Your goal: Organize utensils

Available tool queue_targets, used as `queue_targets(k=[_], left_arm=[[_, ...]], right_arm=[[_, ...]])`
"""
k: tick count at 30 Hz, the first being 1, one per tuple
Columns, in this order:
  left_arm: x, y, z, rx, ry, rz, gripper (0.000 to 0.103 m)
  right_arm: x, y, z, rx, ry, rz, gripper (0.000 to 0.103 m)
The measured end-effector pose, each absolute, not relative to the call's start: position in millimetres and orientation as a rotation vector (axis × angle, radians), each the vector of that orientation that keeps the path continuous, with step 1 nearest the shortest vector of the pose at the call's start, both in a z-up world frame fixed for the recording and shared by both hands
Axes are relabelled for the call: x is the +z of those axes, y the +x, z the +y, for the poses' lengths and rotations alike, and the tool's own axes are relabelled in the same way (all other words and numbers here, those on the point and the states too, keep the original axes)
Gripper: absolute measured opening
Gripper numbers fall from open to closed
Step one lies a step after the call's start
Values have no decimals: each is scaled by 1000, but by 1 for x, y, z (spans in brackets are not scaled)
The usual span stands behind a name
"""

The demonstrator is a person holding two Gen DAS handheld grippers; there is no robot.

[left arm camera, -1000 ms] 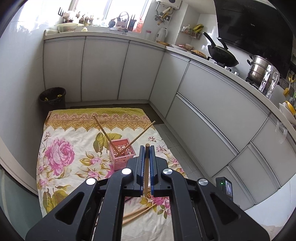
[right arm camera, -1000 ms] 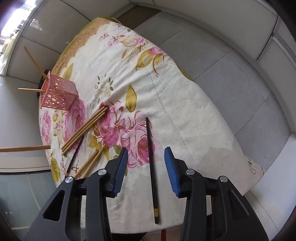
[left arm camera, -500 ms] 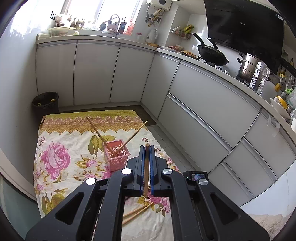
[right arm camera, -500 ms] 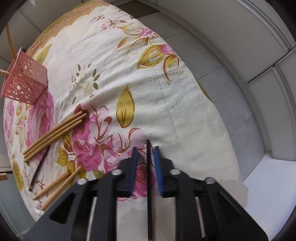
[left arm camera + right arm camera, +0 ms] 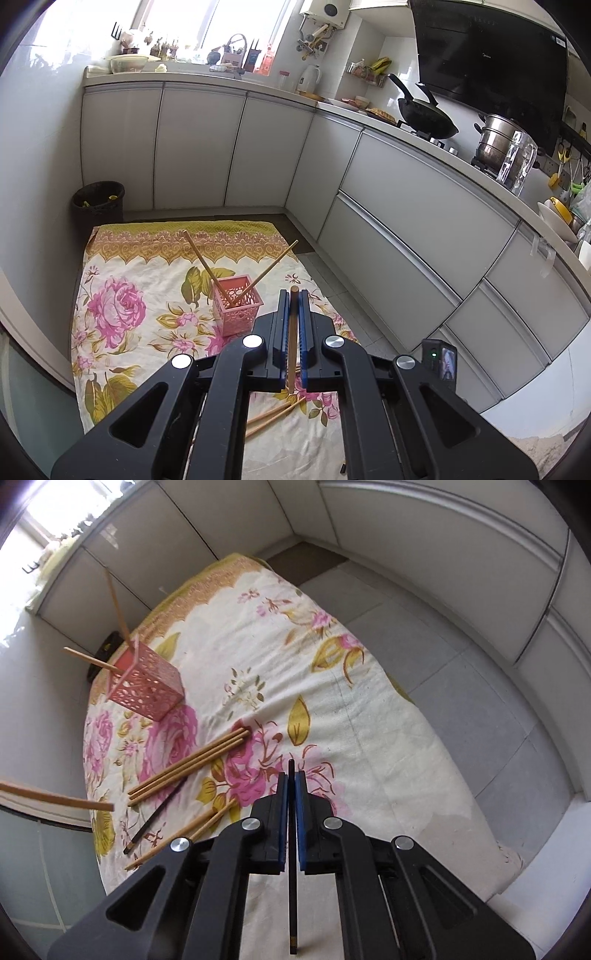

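My left gripper (image 5: pixel 293 295) is shut on a wooden chopstick (image 5: pixel 293 332), held in the air near the pink perforated holder (image 5: pixel 236 308), which has two wooden chopsticks leaning in it. My right gripper (image 5: pixel 291 777) is shut on a black chopstick (image 5: pixel 292 886), lifted above the floral cloth (image 5: pixel 369 716). The holder (image 5: pixel 147 688) stands at the cloth's far left in the right wrist view. Three wooden chopsticks (image 5: pixel 188 762), another black chopstick (image 5: pixel 155 818) and two more wooden ones (image 5: pixel 177 842) lie on the cloth. The left gripper's chopstick tip (image 5: pixel 55 799) shows at the left edge.
The cloth (image 5: pixel 122 295) covers a low table in a kitchen. White cabinets (image 5: pixel 406 221) run along the right and back. A black bin (image 5: pixel 98 201) stands on the floor at the far left. Grey floor tiles (image 5: pixel 461 686) lie to the right of the table.
My right gripper closed on the black chopstick and lifted it off the cloth. My left gripper kept its wooden chopstick and rose a little.
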State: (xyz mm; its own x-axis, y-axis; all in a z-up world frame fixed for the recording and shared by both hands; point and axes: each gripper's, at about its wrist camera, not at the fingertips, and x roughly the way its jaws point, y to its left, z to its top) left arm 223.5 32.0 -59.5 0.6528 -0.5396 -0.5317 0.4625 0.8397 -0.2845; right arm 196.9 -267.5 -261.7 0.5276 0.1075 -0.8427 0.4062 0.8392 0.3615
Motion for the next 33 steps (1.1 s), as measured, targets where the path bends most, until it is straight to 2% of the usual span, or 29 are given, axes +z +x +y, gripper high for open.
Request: queue_targets(k=[7, 15, 33], left_arm=[[-61, 204, 32, -557, -123, 651, 4], [-50, 203, 30, -525, -109, 645, 4], [-21, 328, 14, -337, -127, 546, 4]], right_arm=[[-200, 146, -241, -104, 458, 821, 4], [-156, 126, -239, -58, 456, 755, 4], [-96, 170, -265, -5, 531, 679, 4]])
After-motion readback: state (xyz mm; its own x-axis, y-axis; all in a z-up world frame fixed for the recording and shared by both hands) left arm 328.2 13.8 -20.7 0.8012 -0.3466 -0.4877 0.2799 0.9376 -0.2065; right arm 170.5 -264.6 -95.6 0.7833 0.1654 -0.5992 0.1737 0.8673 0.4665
